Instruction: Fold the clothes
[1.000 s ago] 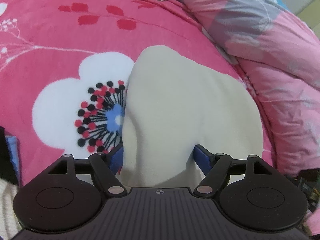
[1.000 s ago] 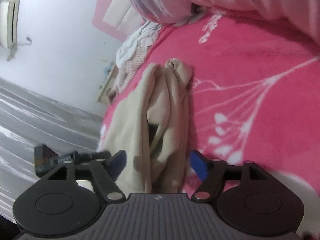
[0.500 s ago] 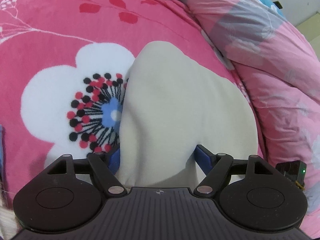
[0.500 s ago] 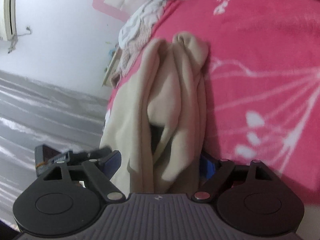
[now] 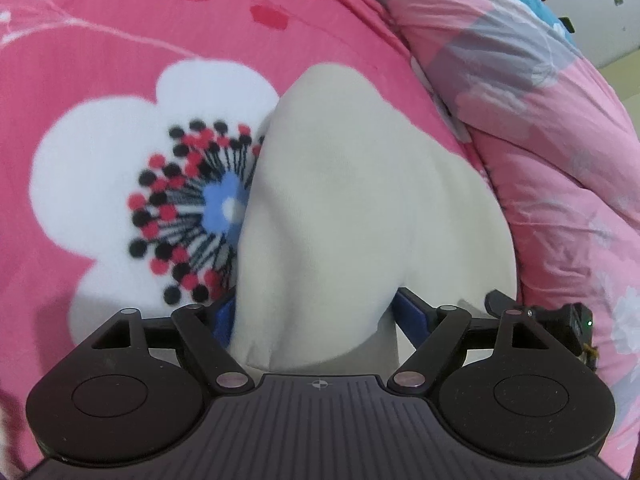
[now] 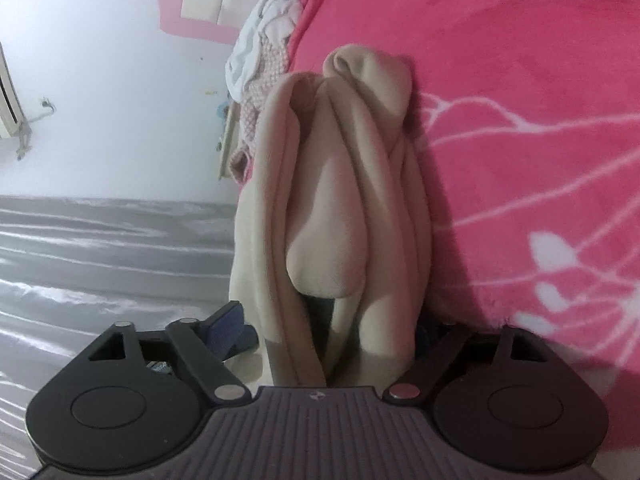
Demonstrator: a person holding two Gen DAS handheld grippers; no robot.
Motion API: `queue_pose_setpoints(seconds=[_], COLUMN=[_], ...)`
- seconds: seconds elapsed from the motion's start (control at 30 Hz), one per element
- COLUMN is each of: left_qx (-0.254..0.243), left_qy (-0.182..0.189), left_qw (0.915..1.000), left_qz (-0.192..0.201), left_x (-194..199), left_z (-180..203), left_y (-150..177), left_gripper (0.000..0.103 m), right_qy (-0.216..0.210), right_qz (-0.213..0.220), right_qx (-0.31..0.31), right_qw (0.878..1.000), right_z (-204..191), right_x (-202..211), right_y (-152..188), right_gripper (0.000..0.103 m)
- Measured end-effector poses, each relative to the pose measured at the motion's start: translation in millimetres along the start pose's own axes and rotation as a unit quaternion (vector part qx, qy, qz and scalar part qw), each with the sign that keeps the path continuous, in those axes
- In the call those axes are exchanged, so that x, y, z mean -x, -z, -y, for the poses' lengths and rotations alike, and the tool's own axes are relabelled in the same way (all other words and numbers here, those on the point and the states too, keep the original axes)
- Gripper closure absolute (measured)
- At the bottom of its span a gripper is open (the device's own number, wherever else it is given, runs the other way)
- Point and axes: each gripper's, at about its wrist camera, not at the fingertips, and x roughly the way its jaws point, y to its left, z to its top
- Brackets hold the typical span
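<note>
Left gripper [image 5: 316,314] jaws opening around cream garment [image 5: 360,208], right gripper [image 6: 332,332] jaws closing around it

This is a bedroom in a home. A bed covered by a pink fleece blanket [image 5: 100,60] printed with a large white flower [image 5: 132,184] fills both views. At two o'clock in the left wrist view a pink patterned quilt [image 5: 552,152] lies bunched along the bed's edge. In the right wrist view, loose laundry [image 6: 260,52] is heaped at twelve o'clock, with a white wall [image 6: 112,112] at ten o'clock and a wall-mounted air conditioner [image 6: 8,104] at nine.
</note>
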Motion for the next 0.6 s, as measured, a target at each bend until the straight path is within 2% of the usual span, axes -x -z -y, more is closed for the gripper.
queue_pose_setpoints(seconds=[0.03, 0.1, 0.13, 0.2, 0.33, 0.6], left_qx=[-0.003, -0.015, -0.02, -0.026, -0.039, -0.029], left_qy=[-0.001, -0.004, -0.006, -0.006, -0.007, 0.03], left_qw=[1.0, 0.9999, 0.9998, 0.9996, 0.9991, 0.9984], left_qz=[-0.001, 0.002, 0.004, 0.007, 0.017, 0.038], left_x=[-2, -2, -2, -1, 5, 22], left_z=[1, 4, 6, 9, 16, 23], left_y=[1, 4, 4, 4, 5, 9], left_gripper=[0.025, 0.029, 0.031, 0.034, 0.043, 0.051], right_qy=[0.004, 0.014, 0.013, 0.014, 0.034, 0.045], right_qz=[-0.002, -0.001, 0.002, 0.01, 0.031, 0.052], right_qx=[0.005, 0.0, -0.008, -0.004, 0.054, 0.128], right_qw=[1.0, 1.0, 1.0, 1.0, 0.998, 0.989], right_z=[-1, 2, 5, 4, -16, -53], right_x=[-1, -4, -5, -5, -1, 8], right_y=[1, 4, 5, 7, 17, 22], right_gripper=[0.041, 0.061, 0.067, 0.072, 0.078, 0.079])
